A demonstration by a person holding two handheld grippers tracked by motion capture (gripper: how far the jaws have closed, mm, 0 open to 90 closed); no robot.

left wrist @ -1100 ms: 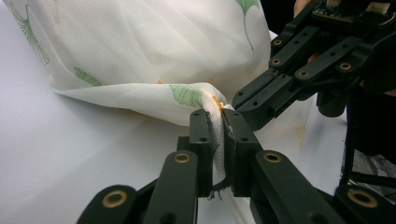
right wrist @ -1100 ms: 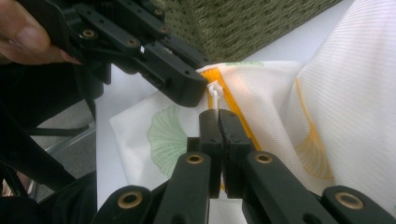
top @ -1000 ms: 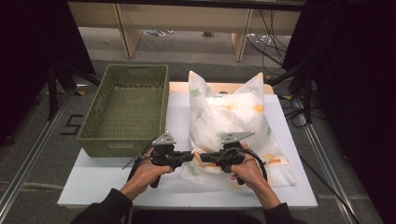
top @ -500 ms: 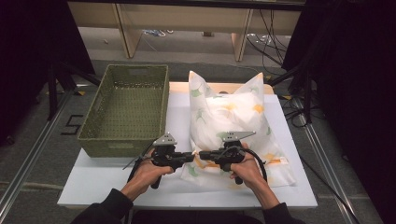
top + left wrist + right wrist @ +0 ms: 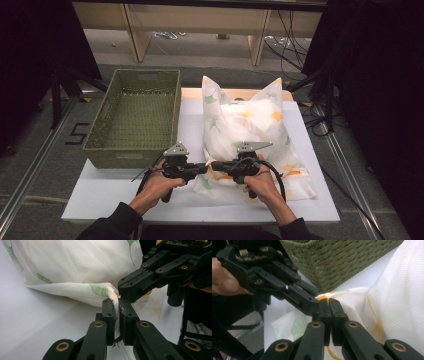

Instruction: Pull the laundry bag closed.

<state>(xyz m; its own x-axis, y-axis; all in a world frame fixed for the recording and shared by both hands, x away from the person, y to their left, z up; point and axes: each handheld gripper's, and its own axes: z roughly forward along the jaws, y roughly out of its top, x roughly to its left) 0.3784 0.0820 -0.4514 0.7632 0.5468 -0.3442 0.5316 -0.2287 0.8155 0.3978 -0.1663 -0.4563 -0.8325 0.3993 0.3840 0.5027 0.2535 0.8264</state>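
Both grippers pinch the pillowcase's near-left edge.

The left gripper [image 5: 118, 315] and right gripper [image 5: 329, 312], jaws closed on the pillowcase [image 5: 245, 135], meet tip to tip at the table's [image 5: 125, 195] near side. Their own views show the clamped cloth; from above it is hard to see. The basket [image 5: 135, 117] stands left.

The pillowcase [image 5: 250, 130] is thin woven cloth, matt, with a fine mesh texture. The basket [image 5: 135, 117] looks woven and rough. The table [image 5: 105, 192] top is smooth, matt white.
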